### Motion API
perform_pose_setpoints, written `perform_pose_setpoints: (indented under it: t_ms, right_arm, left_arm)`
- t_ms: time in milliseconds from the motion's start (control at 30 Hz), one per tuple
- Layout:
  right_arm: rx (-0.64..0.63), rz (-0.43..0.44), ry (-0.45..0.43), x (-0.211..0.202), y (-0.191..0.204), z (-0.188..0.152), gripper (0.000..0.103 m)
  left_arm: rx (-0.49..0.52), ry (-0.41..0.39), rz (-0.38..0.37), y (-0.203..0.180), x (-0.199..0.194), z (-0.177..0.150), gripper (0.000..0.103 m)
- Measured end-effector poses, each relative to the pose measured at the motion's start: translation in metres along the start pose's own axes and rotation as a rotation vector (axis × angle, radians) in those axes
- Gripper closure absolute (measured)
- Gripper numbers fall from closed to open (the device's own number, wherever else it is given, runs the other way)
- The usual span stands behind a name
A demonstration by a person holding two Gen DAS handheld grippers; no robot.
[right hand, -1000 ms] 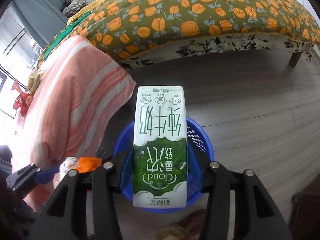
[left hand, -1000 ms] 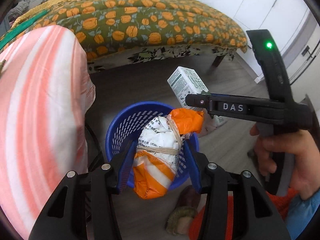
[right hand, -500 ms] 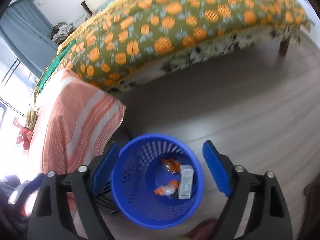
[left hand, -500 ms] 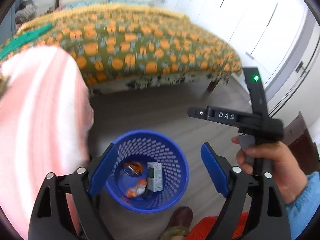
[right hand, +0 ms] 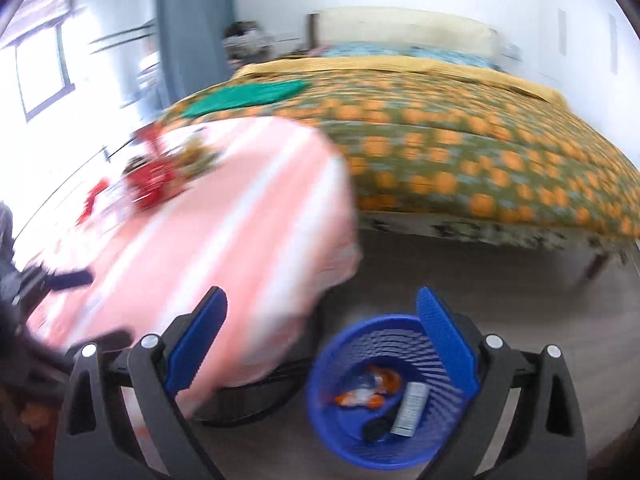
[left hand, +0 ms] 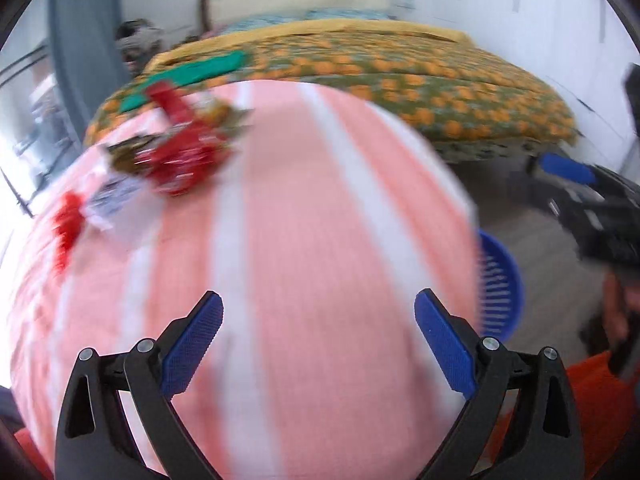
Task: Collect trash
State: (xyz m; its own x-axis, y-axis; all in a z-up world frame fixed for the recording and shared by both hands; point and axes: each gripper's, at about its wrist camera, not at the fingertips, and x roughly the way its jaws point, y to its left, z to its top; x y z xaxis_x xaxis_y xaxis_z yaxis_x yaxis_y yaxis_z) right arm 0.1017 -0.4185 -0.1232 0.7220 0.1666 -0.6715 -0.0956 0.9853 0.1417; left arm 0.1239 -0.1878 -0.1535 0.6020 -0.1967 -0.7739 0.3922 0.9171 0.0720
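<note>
You're between drops — both grippers are empty and the jaws are opening, nothing between them. The left gripper (left hand: pixel 318 340) hangs over the striped pink cloth (left hand: pixel 304 240), and the remaining trash, a cluster of red wrappers (left hand: pixel 180 160), lies at the upper left of that frame. The right gripper (right hand: pixel 322 340) sits low in its frame beside the blue basket (right hand: pixel 332 400), which holds an orange wrapper (right hand: pixel 360 394) and a small carton (right hand: pixel 412 408). Next, I'd judge, reach across the cloth to the wrappers — keep the jaws wide and close on one piece only.
</note>
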Motion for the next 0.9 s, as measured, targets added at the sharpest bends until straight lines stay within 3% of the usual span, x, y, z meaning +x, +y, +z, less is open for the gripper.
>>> perform_pose_setpoints:
  t_ms: [100, 267, 467, 900]
  right_arm:
    - [-0.061, 0.024, -0.012, 0.006, 0.047, 0.001, 0.01]
    - [-0.115, 0.004, -0.034, 0.017, 0.087, 0.005, 0.01]
    - [-0.137, 0.005, -0.031, 0.031, 0.126, 0.011, 0.01]
    - [-0.2, -0.002, -0.036, 0.044, 0.156, 0.014, 0.01]
  left_arm:
    - [-0.037, -0.021, 0.052, 0.032, -0.006, -0.003, 0.008]
    - [-0.09, -0.067, 0.138, 0.078, -0.015, -0.014, 0.006]
    - [-0.18, -0.051, 0.131, 0.12, -0.013, -0.016, 0.006]
    - [-0.215, -0.087, 0.185, 0.137, -0.025, -0.014, 0.006]
